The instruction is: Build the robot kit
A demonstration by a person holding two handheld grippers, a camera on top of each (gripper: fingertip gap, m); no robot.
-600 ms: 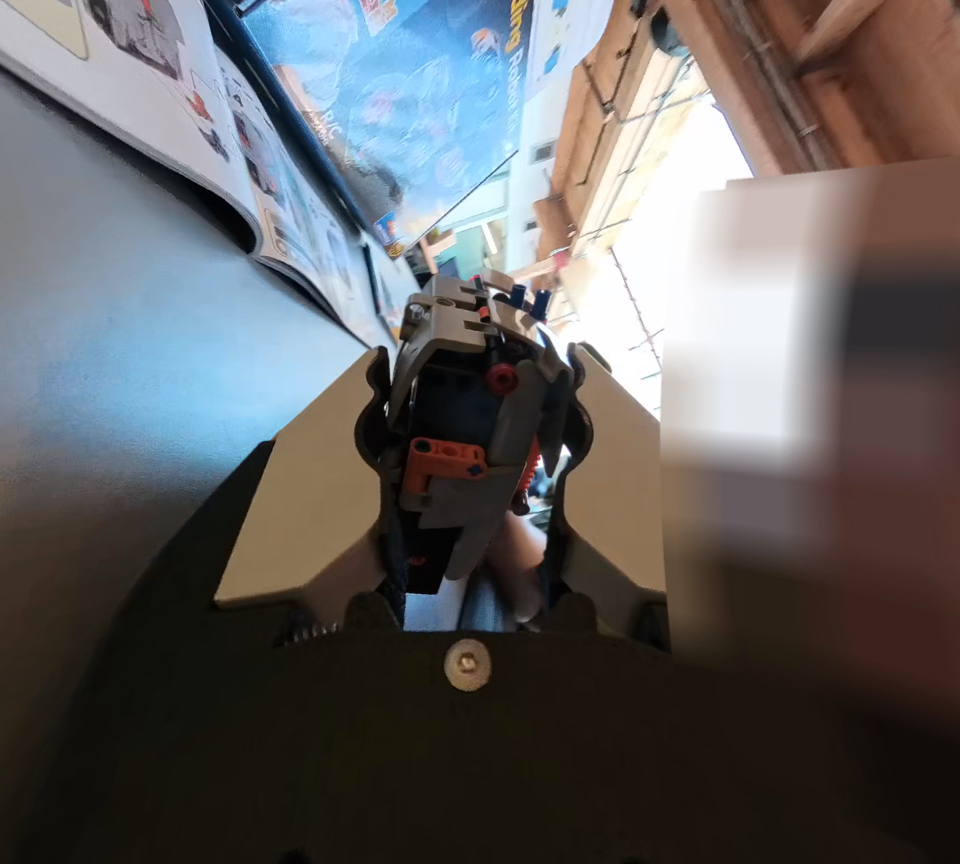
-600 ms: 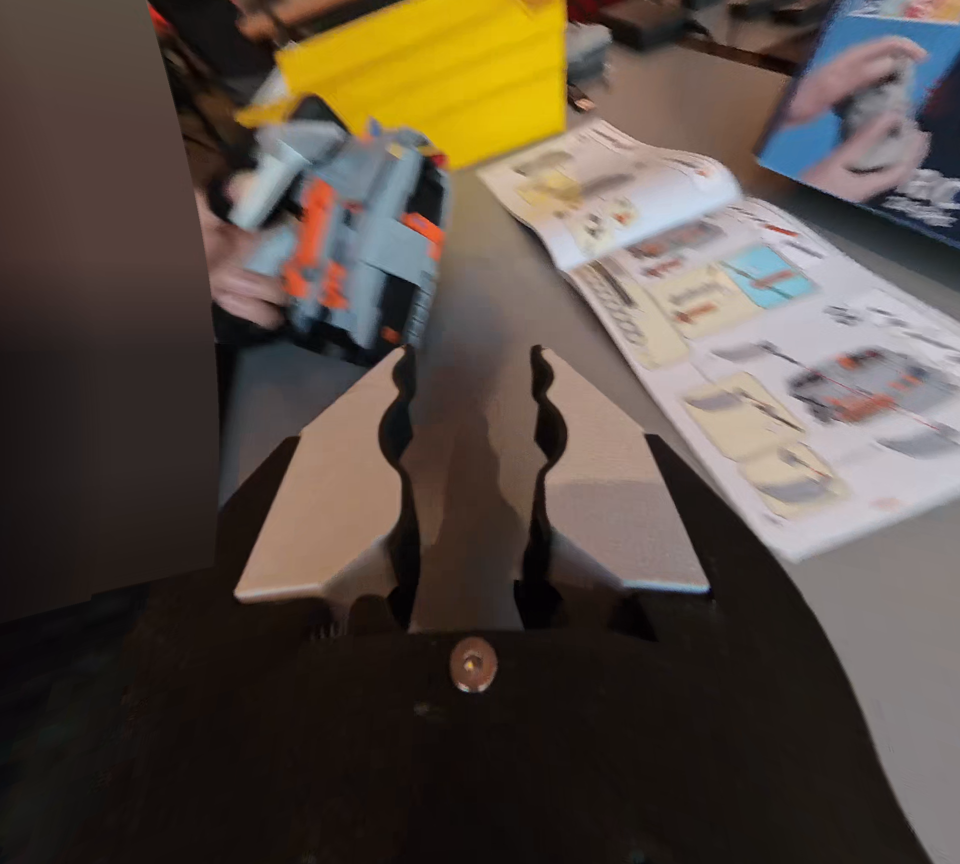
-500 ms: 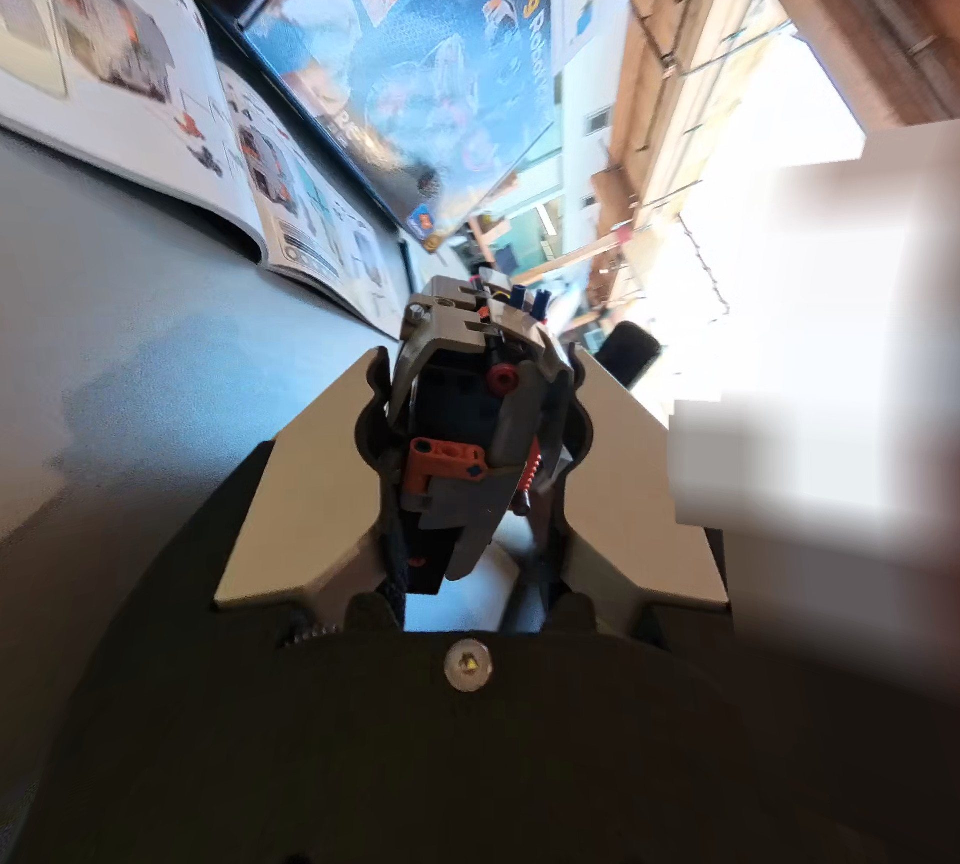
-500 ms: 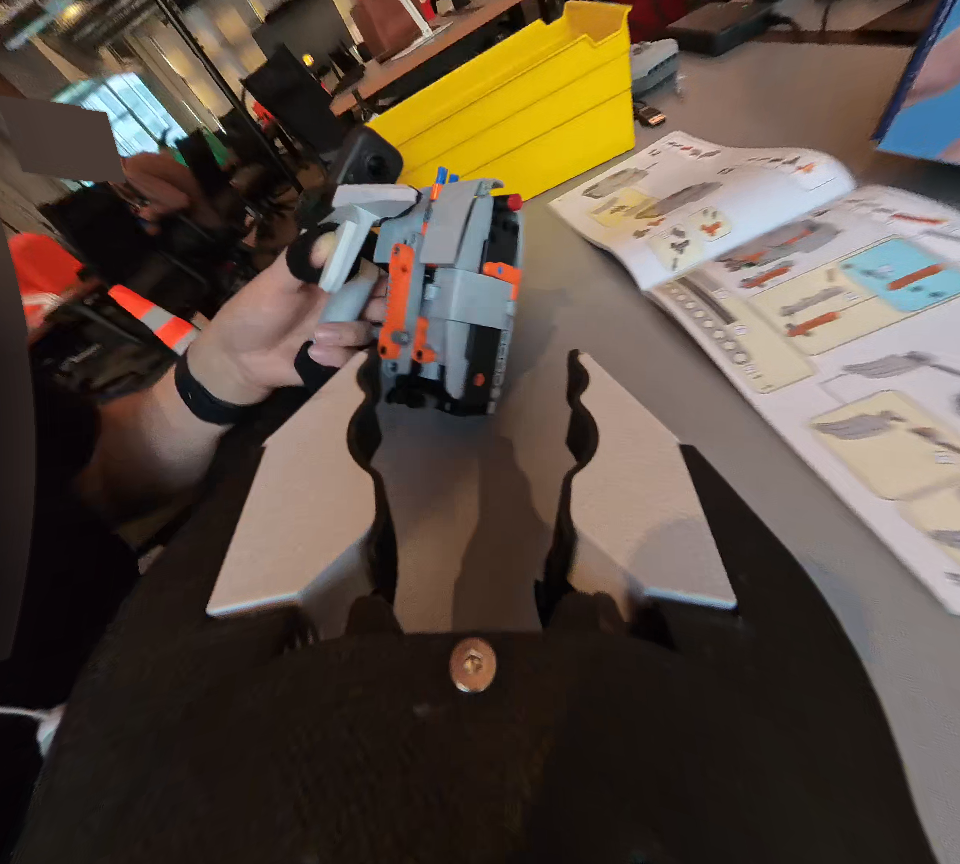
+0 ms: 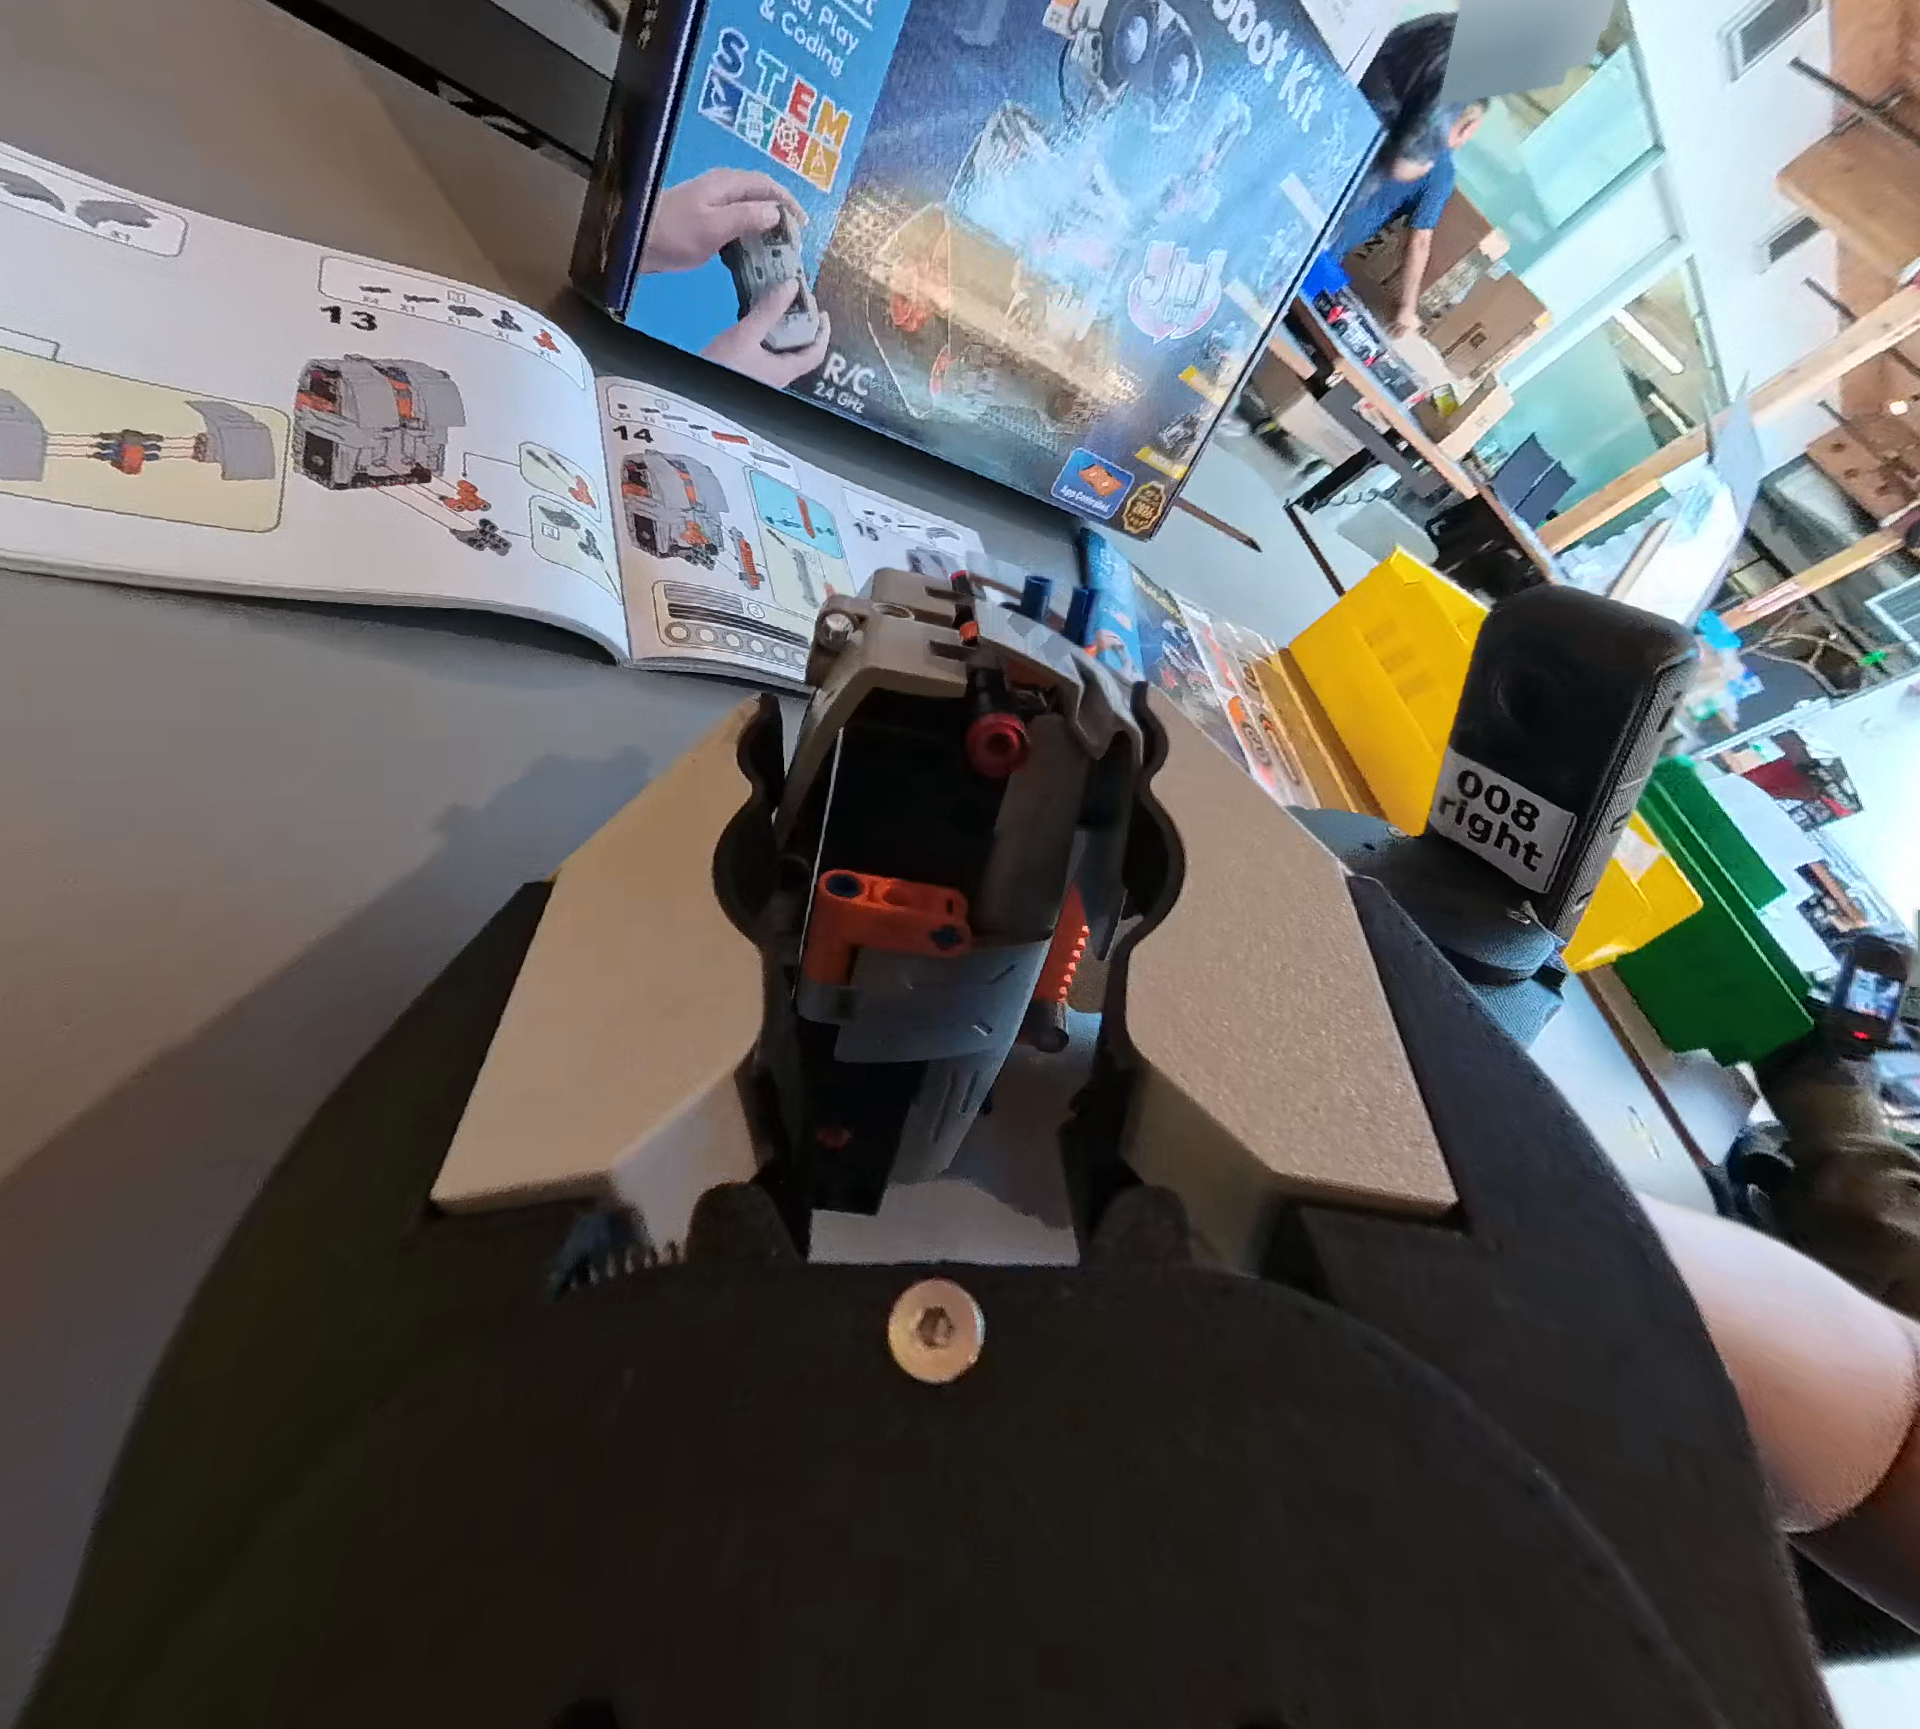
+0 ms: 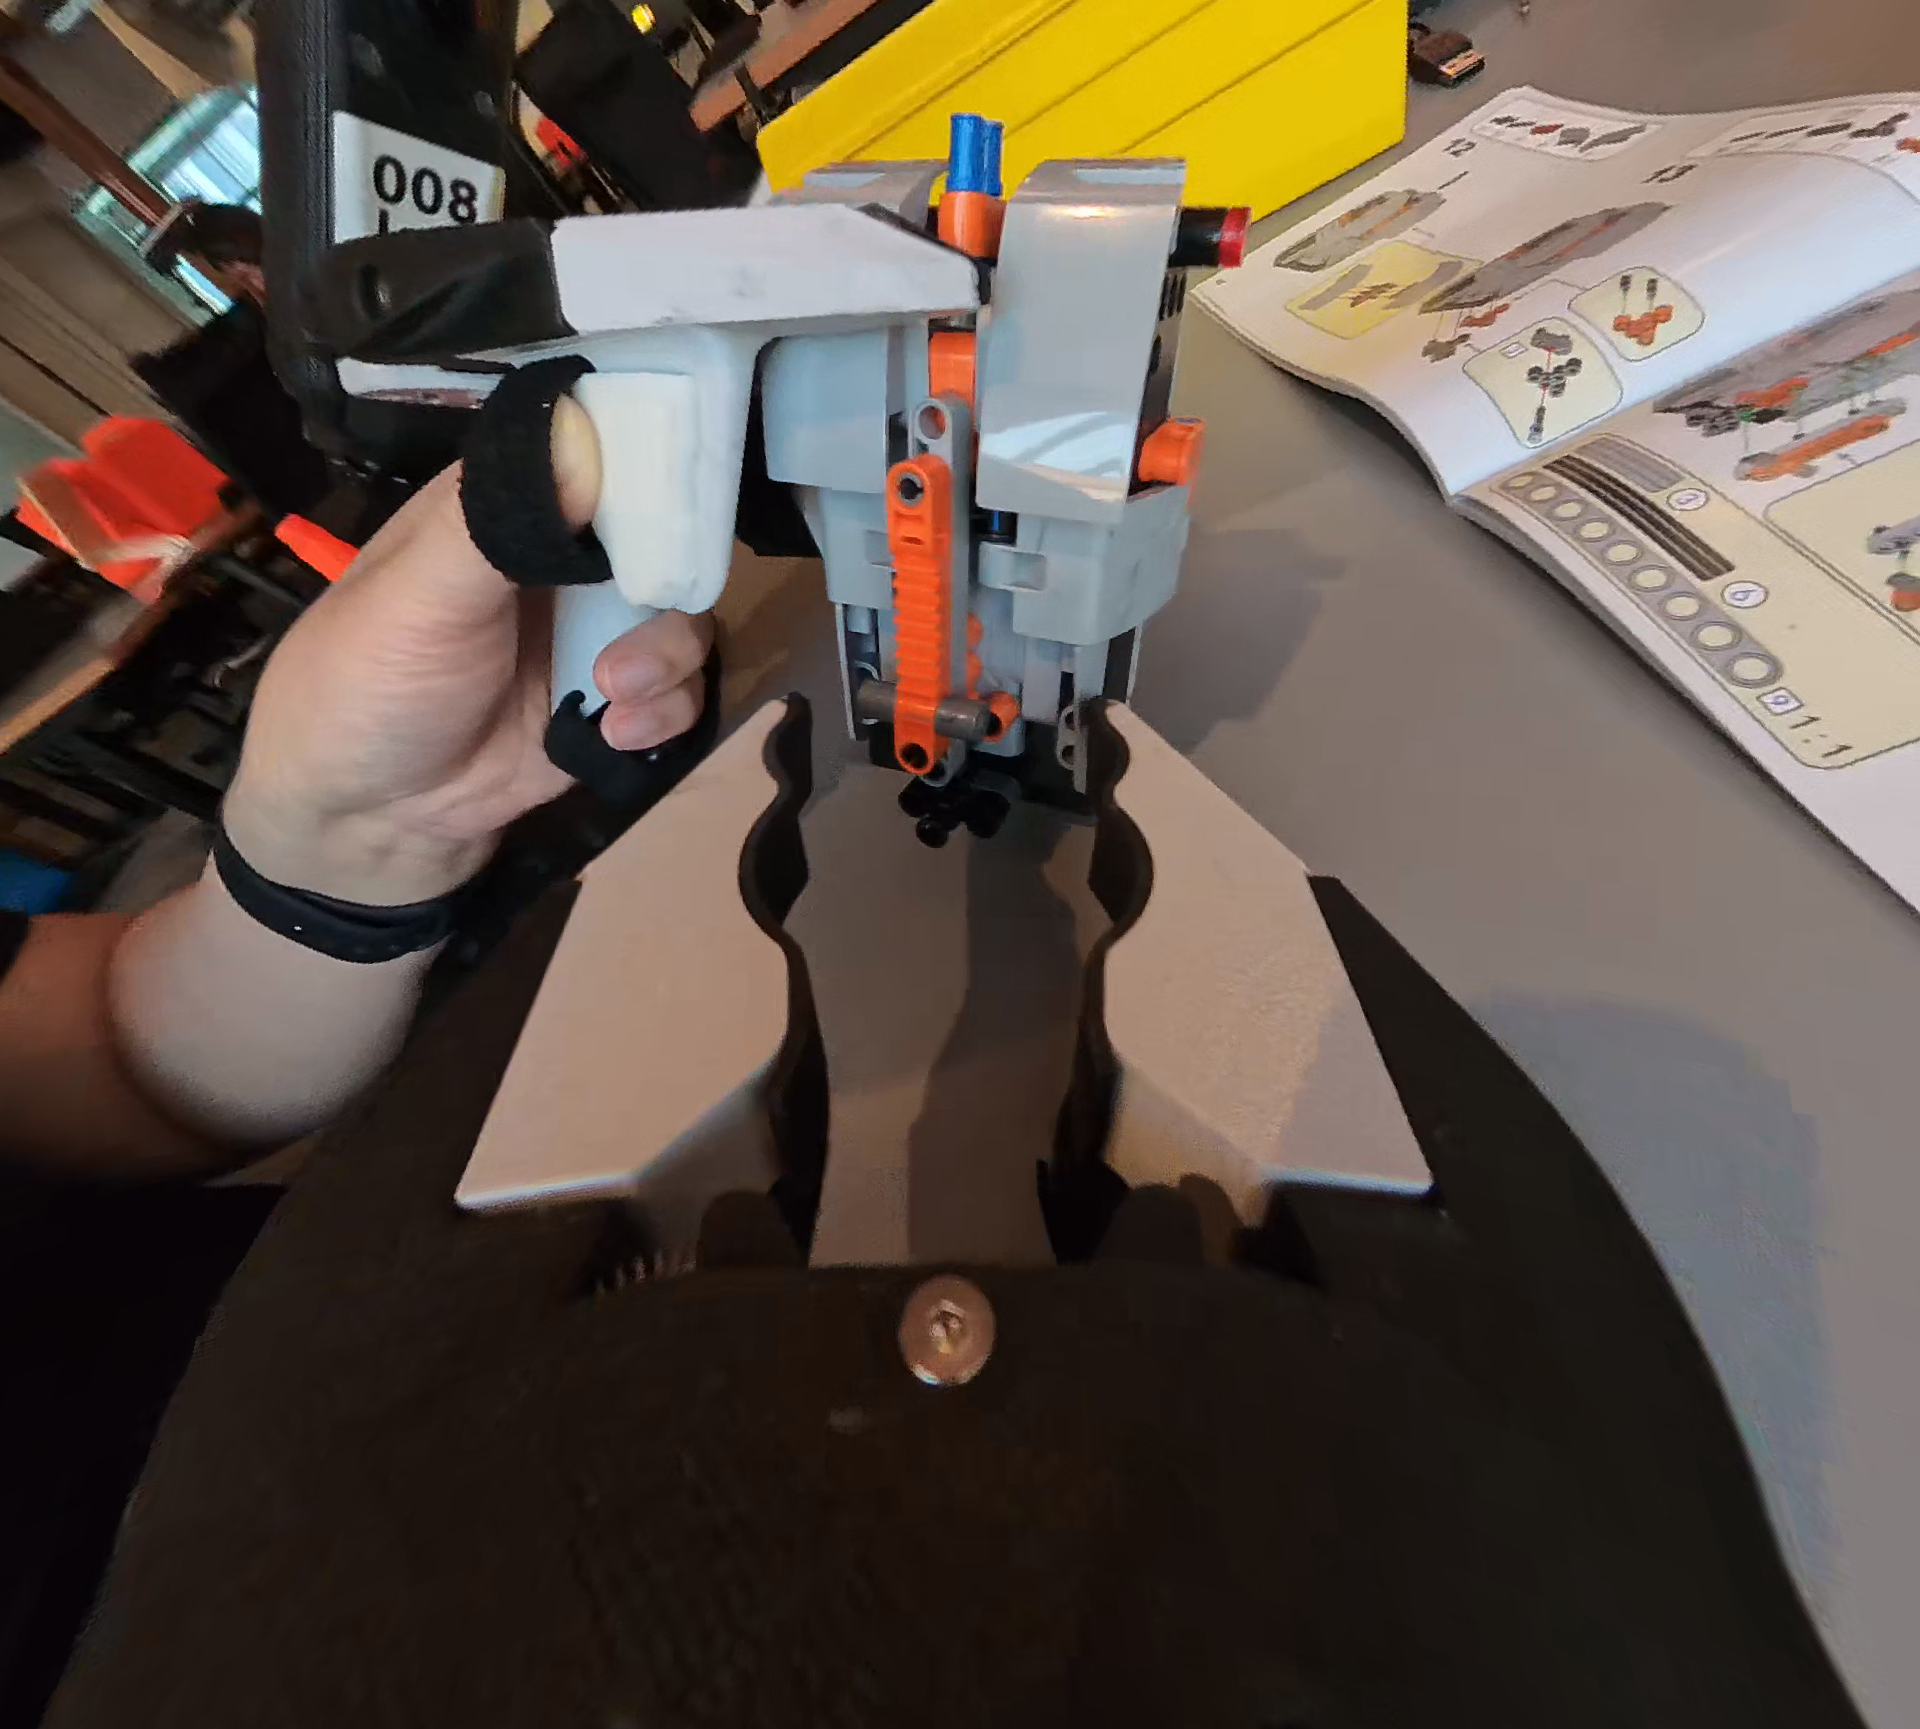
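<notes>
L gripper (image 5: 951,858) jaws clamped on brick-built robot body (image 5: 935,848), held aloft w/ underside facing R gripper (image 6: 945,786); R jaws apart, empty.

L gripper (image 5: 951,744) jaws clamped; R gripper (image 6: 945,734) jaws apart.

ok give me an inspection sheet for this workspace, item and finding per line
surface: grey table, matte, bare in front of the grippers.
job's things: grey and orange brick model, held clear of the table; open instruction booklet lying flat.
clutter: blue kit box standing behind the booklet; yellow bin; green bin.
grippers: left gripper shut on the brick model; right gripper open, empty, tips just below the model; hand on the left gripper's handle.
cables: nothing seen.
surroundings: other desks and a person in the background.
</notes>
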